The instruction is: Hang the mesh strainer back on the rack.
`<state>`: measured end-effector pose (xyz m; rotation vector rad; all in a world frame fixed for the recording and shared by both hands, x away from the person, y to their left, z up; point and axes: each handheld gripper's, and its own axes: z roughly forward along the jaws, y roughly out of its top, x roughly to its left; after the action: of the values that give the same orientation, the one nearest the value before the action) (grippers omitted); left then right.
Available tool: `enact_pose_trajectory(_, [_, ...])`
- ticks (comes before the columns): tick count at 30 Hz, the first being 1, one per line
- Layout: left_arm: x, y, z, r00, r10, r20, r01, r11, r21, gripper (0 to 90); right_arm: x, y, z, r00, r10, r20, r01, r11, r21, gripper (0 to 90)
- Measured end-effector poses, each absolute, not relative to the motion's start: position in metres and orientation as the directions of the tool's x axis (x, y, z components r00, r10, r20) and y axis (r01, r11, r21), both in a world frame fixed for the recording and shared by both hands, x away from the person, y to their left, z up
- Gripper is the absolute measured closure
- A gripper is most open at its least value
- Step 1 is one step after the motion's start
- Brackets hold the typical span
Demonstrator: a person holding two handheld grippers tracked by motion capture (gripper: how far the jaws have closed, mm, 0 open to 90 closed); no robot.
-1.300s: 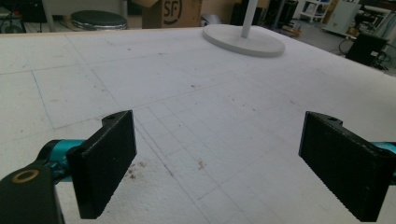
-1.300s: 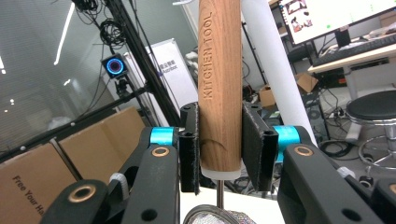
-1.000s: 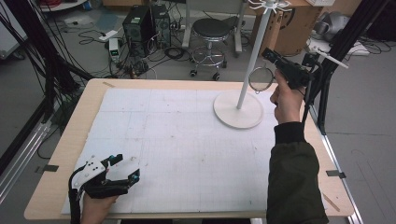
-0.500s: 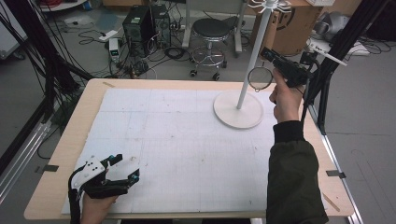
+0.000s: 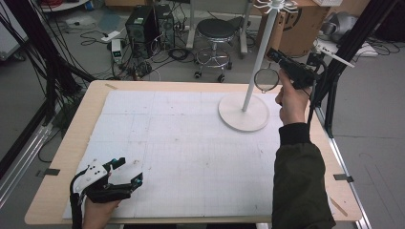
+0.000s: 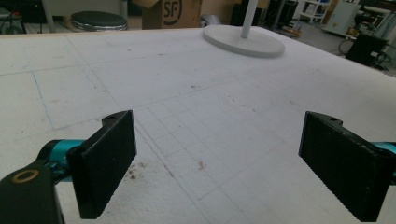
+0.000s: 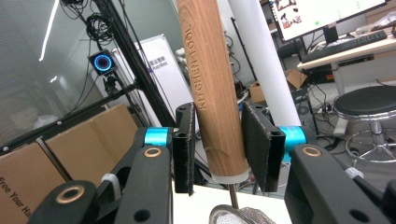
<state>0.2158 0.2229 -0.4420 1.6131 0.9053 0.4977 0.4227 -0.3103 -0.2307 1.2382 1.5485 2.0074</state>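
Nearest the person, the left gripper (image 5: 125, 172) rests low on the white gridded mat (image 5: 191, 143) at the near left corner of the table (image 5: 71, 138), held in the person's left hand (image 5: 98, 212). In the left gripper view its two black jaws stand wide apart with nothing but bare mat between them.

Farther up the right side, a dark green sleeve (image 5: 298, 181) leads to the right hand (image 5: 291, 102), which holds the right gripper (image 5: 279, 59) raised above the far right part of the table. The right gripper view shows its jaws clamped on the wooden handle (image 7: 212, 93) of a small mesh strainer (image 5: 266, 78); the handle stands nearly upright between the pads, and the wire mesh bowl hangs below it. The strainer is in the air just beside the white pole of the hook stand (image 5: 255, 57), whose round base (image 5: 243, 114) sits on the mat below.

Beyond the table stand a black stool (image 5: 217, 31) and cardboard boxes (image 5: 296, 33) on the floor.
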Motion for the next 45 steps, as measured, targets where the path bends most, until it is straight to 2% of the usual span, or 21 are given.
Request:
enact_pose_trajectory(8, [0.216, 0.223, -0.442, 0.611, 0.777, -0.151, 0.289, -0.041, 0.957, 11.7, 0.424, -0.309, -0.231, -0.570, 0.687, 0.451, 0.253, -0.376, 0.891, 60.0])
enact_pose_trajectory(12, [0.216, 0.223, -0.442, 0.610, 0.777, -0.152, 0.288, -0.039, 0.957, 11.7, 0.424, -0.309, -0.231, -0.550, 0.714, 0.433, 0.231, -0.368, 0.901, 51.6])
enact_pose_trajectory(21, [0.215, 0.222, -0.442, 0.612, 0.777, -0.146, 0.285, -0.045, 0.957, 11.7, 0.419, -0.308, -0.232, -0.528, 0.738, 0.420, 0.240, -0.344, 0.908, 40.4])
enact_pose_trajectory(27, [0.215, 0.222, -0.441, 0.608, 0.781, -0.143, 0.281, -0.043, 0.959, 11.7, 0.414, -0.301, -0.237, -0.551, 0.733, 0.399, 0.264, -0.301, 0.917, 35.2])
enact_pose_trajectory(32, [0.213, 0.222, -0.439, 0.613, 0.778, -0.134, 0.273, -0.050, 0.961, 11.7, 0.399, -0.296, -0.238, -0.561, 0.743, 0.365, 0.252, -0.267, 0.930, 32.6])
enact_pose_trajectory(45, [0.211, 0.222, -0.437, 0.612, 0.780, -0.132, 0.263, -0.043, 0.964, 11.7, 0.367, -0.285, -0.253, -0.596, 0.730, 0.336, 0.265, -0.216, 0.940, 32.6])
